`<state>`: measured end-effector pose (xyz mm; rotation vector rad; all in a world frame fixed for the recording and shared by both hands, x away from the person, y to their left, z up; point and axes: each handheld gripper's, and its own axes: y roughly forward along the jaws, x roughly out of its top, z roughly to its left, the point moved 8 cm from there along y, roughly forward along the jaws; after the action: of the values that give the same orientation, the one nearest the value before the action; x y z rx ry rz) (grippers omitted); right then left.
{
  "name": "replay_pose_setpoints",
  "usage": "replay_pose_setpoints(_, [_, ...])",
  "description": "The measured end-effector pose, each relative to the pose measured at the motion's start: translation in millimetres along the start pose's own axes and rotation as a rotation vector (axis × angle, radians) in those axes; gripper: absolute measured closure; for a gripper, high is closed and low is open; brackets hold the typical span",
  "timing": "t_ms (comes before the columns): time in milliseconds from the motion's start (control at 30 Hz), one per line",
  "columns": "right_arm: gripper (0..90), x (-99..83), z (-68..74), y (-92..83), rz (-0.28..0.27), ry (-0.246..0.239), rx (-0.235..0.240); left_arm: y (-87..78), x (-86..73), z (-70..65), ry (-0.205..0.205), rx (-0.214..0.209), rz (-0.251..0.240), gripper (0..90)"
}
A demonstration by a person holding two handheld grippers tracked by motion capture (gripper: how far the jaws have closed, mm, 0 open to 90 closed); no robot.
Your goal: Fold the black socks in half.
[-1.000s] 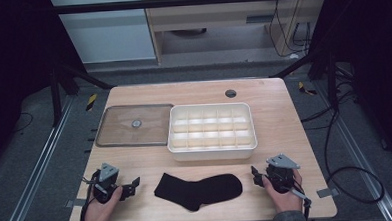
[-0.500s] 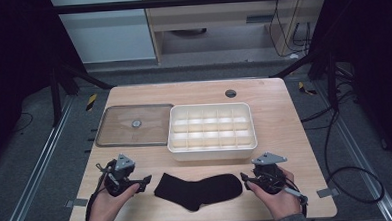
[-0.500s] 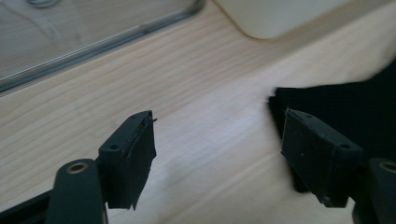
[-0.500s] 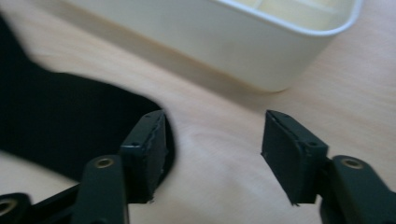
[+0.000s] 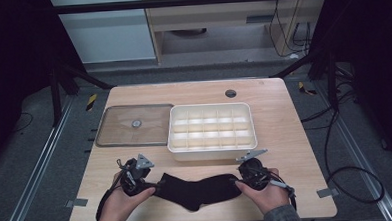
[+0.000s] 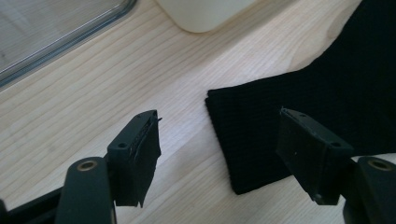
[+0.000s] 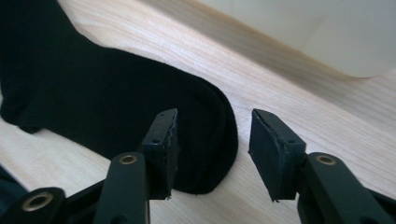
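Just in front of the white plastic divided organiser box (image 5: 211, 131), toward the person, a black knitted sock (image 5: 196, 190) lies flat on the pale wooden table (image 5: 295, 136), its ribbed cuff (image 6: 243, 140) to the left of the box's near wall and its rounded toe (image 7: 219, 140) to the right.

The left gripper (image 6: 219, 154) has come in at the cuff with its jaws standing apart; they have just been closing, and the cuff edge lies between them, but the pads are not yet pressing cloth. The right gripper (image 7: 212, 149) straddles the toe the same way, its jaws also just closing and open, one pad over the sock and the other over bare wood.

The likely trouble is a shallow bite: if either pair shuts only on the very edge, or on the top layer alone, the knit could slip free as it is lifted. Pads scraping the wood might push the cloth into a wrinkle instead of pinching it. Uneven lifting could drag the sock against the box wall. A clear glass lid (image 5: 134, 125) left of the box lies well apart.
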<state>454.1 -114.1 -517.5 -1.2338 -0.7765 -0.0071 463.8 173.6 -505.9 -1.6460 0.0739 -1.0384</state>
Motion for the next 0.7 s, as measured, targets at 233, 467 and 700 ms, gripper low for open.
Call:
replay_pose_setpoints(233, [52.9,-4.8,-3.0,13.8,0.059,-0.004,-0.038,10.6,-7.2,-2.9,0.024,0.005,0.052,30.1])
replay_pose_setpoints(467, [56.5,-9.5,-8.1,20.2,0.086,0.021,-0.024,14.6,-11.8,-2.3,0.024,-0.004,0.091,39.1])
replay_pose_setpoints(700, [61.6,-12.2,-1.6,23.0,0.102,-0.004,-0.010,19.8,-13.1,-7.5,0.051,0.010,0.129,38.4])
